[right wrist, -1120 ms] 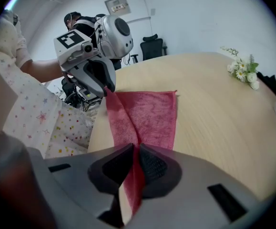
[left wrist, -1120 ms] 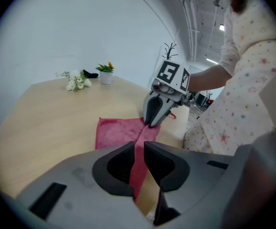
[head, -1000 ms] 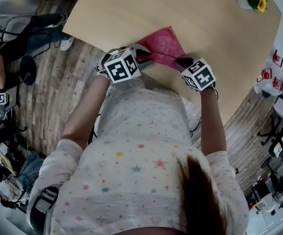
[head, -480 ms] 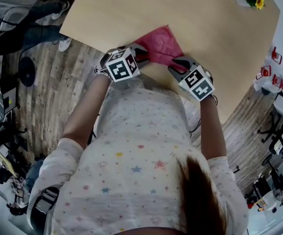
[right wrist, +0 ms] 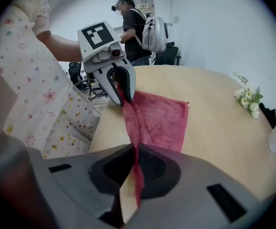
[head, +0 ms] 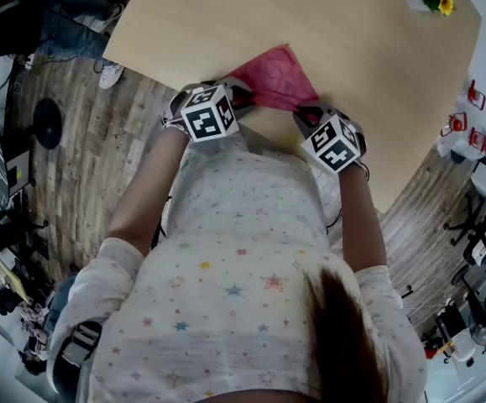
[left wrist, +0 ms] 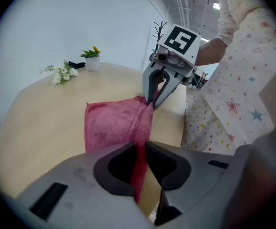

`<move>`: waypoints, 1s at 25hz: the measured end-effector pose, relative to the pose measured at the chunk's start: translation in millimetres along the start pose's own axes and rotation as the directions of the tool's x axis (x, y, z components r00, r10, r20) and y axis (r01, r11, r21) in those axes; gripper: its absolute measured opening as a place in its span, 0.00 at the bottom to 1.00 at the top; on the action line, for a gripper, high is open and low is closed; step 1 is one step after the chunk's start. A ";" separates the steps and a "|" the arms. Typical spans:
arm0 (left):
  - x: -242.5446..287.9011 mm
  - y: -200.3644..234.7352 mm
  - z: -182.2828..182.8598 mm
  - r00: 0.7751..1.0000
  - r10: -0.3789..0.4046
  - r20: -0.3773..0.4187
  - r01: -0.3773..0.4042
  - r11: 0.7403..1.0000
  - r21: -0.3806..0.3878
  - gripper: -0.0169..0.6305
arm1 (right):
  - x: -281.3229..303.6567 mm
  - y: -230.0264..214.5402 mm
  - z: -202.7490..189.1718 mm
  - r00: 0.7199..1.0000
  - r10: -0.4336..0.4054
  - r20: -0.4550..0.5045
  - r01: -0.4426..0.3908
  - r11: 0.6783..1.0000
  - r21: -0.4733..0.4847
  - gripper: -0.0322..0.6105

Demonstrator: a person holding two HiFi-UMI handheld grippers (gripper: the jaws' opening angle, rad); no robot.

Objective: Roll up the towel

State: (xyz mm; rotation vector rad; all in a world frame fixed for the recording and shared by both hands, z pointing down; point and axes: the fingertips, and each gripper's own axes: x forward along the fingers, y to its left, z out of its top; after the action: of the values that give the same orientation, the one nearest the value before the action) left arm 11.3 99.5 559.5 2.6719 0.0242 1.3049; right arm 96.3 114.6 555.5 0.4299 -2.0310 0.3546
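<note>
Your left gripper (left wrist: 141, 162): fingers, just eased wider, pinch the near edge of the red towel (head: 278, 75). Your right gripper (right wrist: 135, 168): fingers clamped on that edge. Worktop (head: 352, 32) beneath.

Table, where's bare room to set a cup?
Bare table spreads beyond the towel out to the flower pot and white flowers at the far rim. Crowded: the near edge, where the left gripper, jaws just eased wider, and right gripper hold the towel.
</note>
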 end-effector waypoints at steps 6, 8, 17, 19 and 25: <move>-2.8 -26.2 -5.2 0.986 -0.162 -0.031 0.161 0.986 -0.046 0.12 | -8.0 26.0 -5.7 0.980 0.196 -0.030 -0.194 0.979 0.067 0.10; -5.5 -25.5 -1.9 0.982 -0.188 -0.017 0.186 0.979 -0.082 0.12 | -11.5 22.8 -3.5 0.976 0.220 0.000 -0.218 0.969 0.115 0.10; -8.5 22.2 9.3 0.993 -0.102 0.064 0.114 0.967 -0.228 0.12 | -13.3 -29.7 -4.9 0.997 0.073 0.029 -0.078 0.970 0.230 0.13; -8.8 30.3 7.4 0.994 -0.071 0.082 0.091 0.960 -0.265 0.12 | -9.6 -33.1 -8.8 0.999 0.047 0.008 -0.048 0.971 0.235 0.13; -28.1 34.6 29.2 0.988 0.029 0.151 0.001 0.980 -0.197 0.12 | -6.6 -35.4 -13.7 1.000 0.026 -0.003 -0.025 0.972 0.234 0.13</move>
State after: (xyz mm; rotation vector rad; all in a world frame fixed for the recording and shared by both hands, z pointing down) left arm 14.8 58.7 525.3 2.5970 -0.1363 1.0416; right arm 125.6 89.7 558.6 0.5464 -1.9972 0.6146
